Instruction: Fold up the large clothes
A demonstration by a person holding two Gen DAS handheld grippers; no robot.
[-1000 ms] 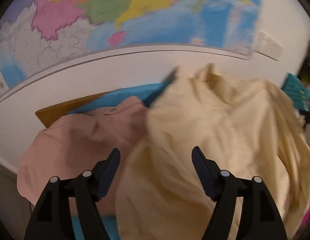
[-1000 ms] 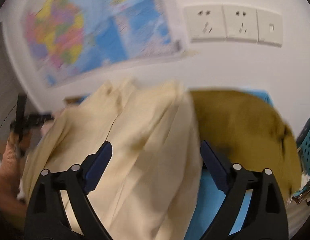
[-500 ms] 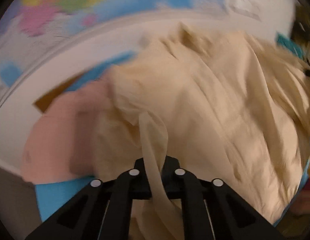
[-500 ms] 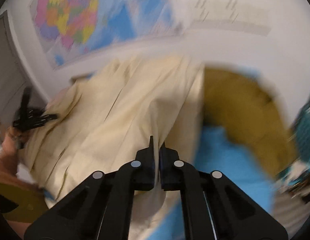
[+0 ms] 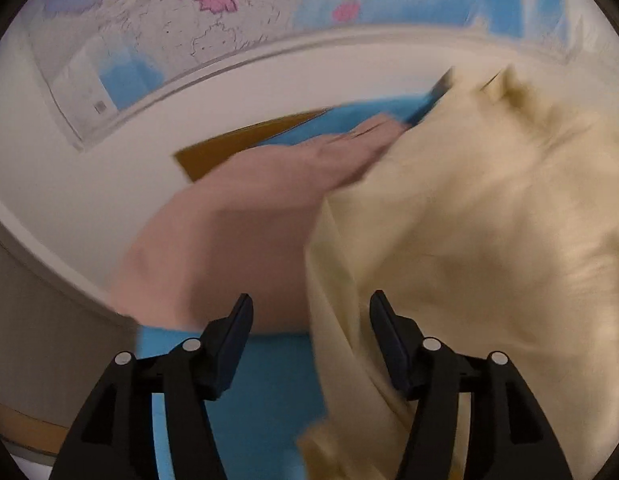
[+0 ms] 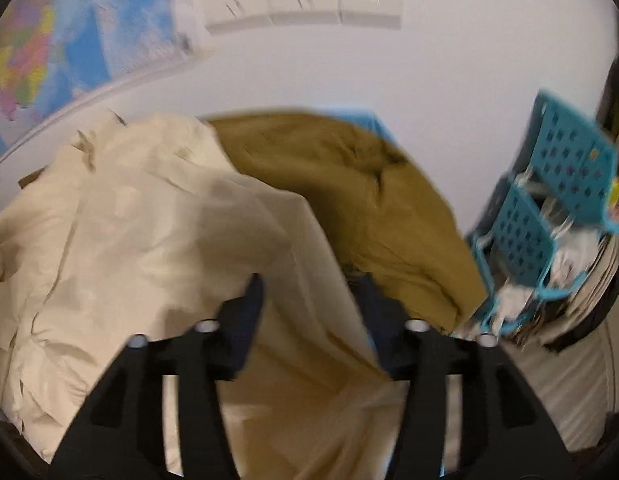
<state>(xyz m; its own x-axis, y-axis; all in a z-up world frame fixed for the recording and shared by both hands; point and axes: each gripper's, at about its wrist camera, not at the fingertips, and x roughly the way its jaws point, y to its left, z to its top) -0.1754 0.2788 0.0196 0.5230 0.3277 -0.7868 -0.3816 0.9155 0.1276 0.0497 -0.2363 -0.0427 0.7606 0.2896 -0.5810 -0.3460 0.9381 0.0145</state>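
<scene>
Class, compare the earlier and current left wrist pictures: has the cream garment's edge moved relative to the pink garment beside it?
Yes. The cream garment has slid rightward, uncovering more of the pink garment; the left gripper, jaws opening, has cloth between them.

A white wall (image 6: 449,80) stands behind the table. A coloured map (image 5: 237,12) hangs on it. To the right of the map sits a row of white sockets (image 6: 301,0). Far right of the map, a blue plastic basket (image 6: 557,196) holds clutter. The light is dim and warm.
</scene>
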